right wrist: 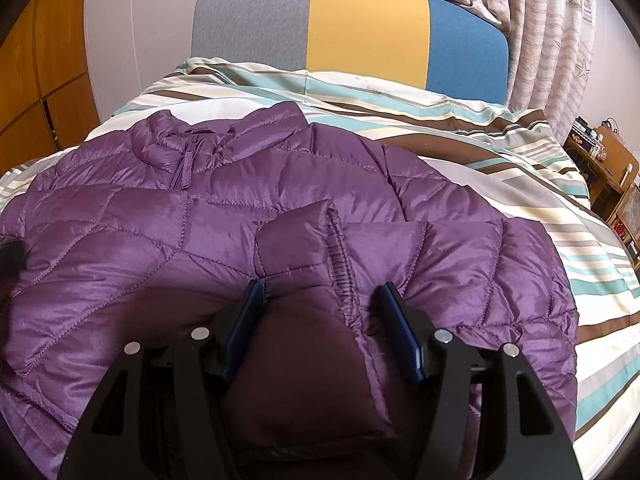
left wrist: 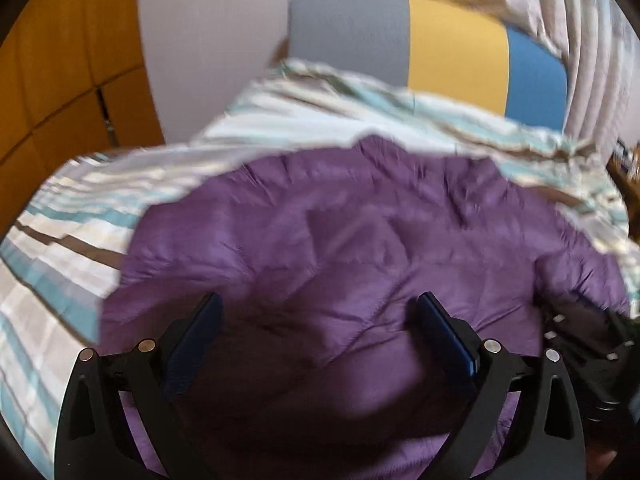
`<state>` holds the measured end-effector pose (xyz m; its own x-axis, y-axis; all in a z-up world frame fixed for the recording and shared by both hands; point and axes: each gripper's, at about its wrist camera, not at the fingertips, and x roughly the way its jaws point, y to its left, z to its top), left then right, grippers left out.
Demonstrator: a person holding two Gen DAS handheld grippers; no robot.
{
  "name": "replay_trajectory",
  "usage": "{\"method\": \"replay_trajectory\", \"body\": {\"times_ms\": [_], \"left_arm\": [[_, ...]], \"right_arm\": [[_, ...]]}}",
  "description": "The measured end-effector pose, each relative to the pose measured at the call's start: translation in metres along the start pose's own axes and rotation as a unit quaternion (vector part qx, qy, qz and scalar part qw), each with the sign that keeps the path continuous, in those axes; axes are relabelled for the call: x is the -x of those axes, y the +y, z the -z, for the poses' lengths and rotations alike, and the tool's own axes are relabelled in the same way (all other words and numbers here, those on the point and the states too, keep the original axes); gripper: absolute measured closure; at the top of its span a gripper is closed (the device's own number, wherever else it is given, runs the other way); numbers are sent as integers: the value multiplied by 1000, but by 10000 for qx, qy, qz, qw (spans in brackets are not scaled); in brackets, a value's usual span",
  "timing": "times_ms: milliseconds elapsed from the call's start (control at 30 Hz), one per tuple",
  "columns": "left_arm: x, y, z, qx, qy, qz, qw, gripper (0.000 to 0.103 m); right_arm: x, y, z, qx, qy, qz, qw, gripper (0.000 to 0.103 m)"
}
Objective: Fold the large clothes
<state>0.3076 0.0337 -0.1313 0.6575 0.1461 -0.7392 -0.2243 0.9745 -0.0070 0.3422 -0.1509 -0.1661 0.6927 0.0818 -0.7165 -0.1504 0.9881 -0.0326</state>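
A purple quilted puffer jacket (right wrist: 132, 240) lies front up on the bed, collar toward the headboard. One sleeve (right wrist: 304, 240) is folded across its chest. My right gripper (right wrist: 320, 300) straddles that sleeve's cuff, and the puffy fabric fills the gap from pad to pad. The left wrist view is blurred. In it the jacket (left wrist: 340, 232) spreads under my left gripper (left wrist: 320, 308), which stands wide open above the fabric with nothing pinched. The black body of the right gripper (left wrist: 592, 344) shows at the right edge of that view.
The jacket rests on a duvet (right wrist: 500, 152) striped in teal, brown and cream. A grey, yellow and blue headboard (right wrist: 360, 28) stands behind it, with curtains (right wrist: 548, 40) to the right. A wooden wardrobe (right wrist: 48, 80) is at the left and a cluttered wooden shelf (right wrist: 608, 168) beside the bed on the right.
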Motion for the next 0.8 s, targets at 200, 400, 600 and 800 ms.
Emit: {"method": "replay_trajectory", "body": {"times_ms": [200,400,600,800], "left_arm": [[-33,0,3,113,329,153,9993,3],[-31,3,3,164,246,192,9994,3],[-28,4,8,202,203,221,9993,3],[-28,3,9,198,192,209,9994,3]], "right_arm": [[-1,0,0,9,8,25,10000,42],[2,-3,0,-88,-53,-83,9999,41],[51,1,-1,9,-996,-281,9946,40],[45,33,-17,185,-614,-933,9936,41]]}}
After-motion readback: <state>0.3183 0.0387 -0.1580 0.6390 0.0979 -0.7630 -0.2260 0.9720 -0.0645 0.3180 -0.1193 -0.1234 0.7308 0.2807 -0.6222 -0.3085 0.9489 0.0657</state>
